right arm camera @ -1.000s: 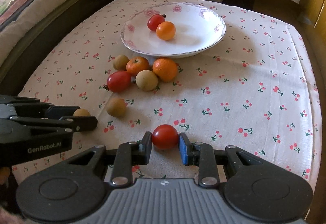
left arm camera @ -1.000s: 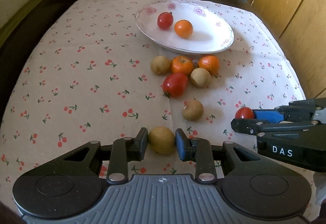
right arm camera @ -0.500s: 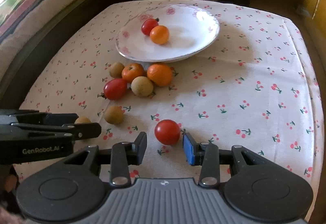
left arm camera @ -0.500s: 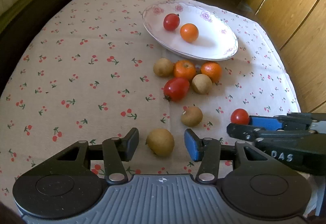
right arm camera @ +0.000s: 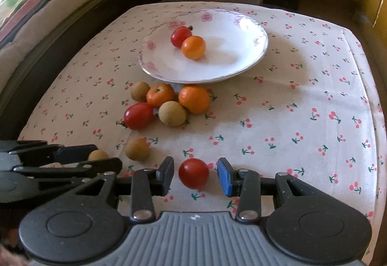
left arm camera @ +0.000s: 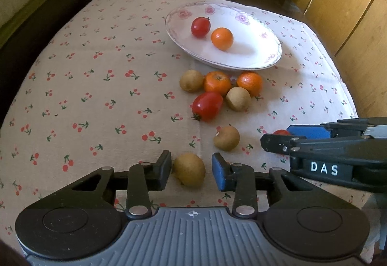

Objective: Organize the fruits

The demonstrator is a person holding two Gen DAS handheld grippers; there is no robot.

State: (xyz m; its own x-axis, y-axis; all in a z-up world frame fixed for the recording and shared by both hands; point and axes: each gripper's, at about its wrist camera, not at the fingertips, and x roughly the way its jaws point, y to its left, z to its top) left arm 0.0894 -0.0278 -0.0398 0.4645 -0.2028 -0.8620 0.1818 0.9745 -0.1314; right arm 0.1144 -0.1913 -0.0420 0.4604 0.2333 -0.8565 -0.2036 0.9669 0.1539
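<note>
Left gripper [left arm camera: 191, 170]: jaws just closing around brown fruit [left arm camera: 189, 170] on cloth [left arm camera: 96, 96], small gaps both sides. Right gripper [right arm camera: 195, 175]: narrow, straddling tomato [right arm camera: 193, 173] without contact. Plate [right arm camera: 241, 65] beyond, holding two fruits.

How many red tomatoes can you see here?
3. One tomato lies on the plate, one sits in the cluster on the cloth, and one rests between the right hand-held gripper fingers. None seems hidden.

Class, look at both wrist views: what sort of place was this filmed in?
Probably a home living or dining room: a cherry-print tablecloth covers the table, a floral plate holds fruit, a cushioned sofa runs alongside.
</note>
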